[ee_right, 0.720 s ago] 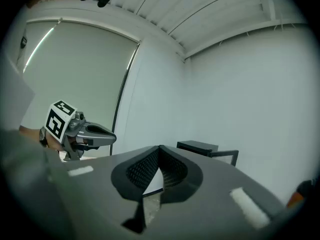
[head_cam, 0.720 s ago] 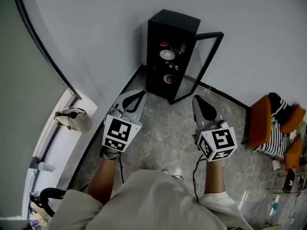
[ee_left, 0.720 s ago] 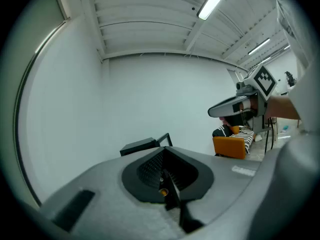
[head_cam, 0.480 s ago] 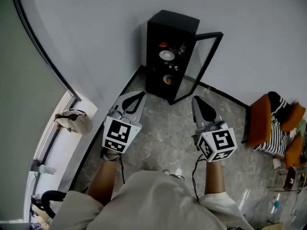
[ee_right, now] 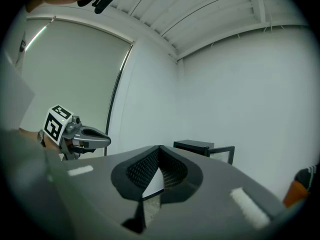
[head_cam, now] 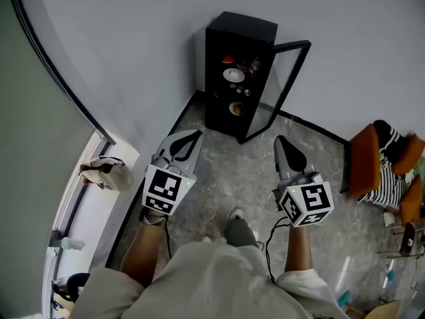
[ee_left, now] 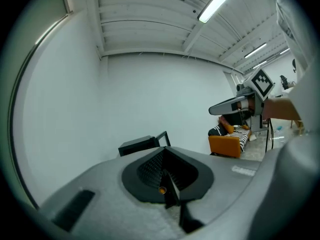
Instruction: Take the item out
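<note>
A black cabinet (head_cam: 240,72) stands against the white wall with its glass door (head_cam: 287,85) swung open to the right. On its shelves I see a white dish (head_cam: 234,75), a small red item (head_cam: 228,60) above it and an orange item (head_cam: 234,109) below. My left gripper (head_cam: 194,135) is shut and empty, short of the cabinet at its lower left. My right gripper (head_cam: 280,141) is shut and empty too, below the open door. The cabinet (ee_left: 137,145) shows small beyond the left gripper (ee_left: 164,154), and the cabinet (ee_right: 195,145) likewise beyond the right gripper (ee_right: 159,149).
An orange chair (head_cam: 364,165) with striped cloth on it stands at the right. A beige bag (head_cam: 106,173) lies on the window ledge at the left. The person's shoe (head_cam: 239,230) is on the grey stone floor between the arms.
The person's foot has stepped into view between the arms. Both grippers have shifted slightly lower in the view and stay shut. The cabinet is unchanged.
</note>
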A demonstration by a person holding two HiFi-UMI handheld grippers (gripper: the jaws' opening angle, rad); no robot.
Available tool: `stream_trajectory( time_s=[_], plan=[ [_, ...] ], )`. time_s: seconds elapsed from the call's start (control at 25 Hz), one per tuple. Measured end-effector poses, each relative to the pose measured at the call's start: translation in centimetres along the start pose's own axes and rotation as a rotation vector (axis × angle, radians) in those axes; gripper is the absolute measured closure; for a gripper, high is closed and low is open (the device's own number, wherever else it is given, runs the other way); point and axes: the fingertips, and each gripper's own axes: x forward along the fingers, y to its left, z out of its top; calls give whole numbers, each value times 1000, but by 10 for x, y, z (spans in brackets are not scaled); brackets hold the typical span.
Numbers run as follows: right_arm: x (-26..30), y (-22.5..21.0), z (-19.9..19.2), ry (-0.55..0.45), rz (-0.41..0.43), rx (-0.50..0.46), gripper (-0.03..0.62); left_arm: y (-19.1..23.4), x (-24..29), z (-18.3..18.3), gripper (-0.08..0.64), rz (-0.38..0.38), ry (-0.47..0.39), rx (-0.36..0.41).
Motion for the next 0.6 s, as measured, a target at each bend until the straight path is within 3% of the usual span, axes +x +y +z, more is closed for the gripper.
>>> stream_trajectory(
  time_s=[0.6],
  plan=[
    [130,-62,-11,37,4,-50,588,71,116,-22,554,-4,45,34]
  ],
)
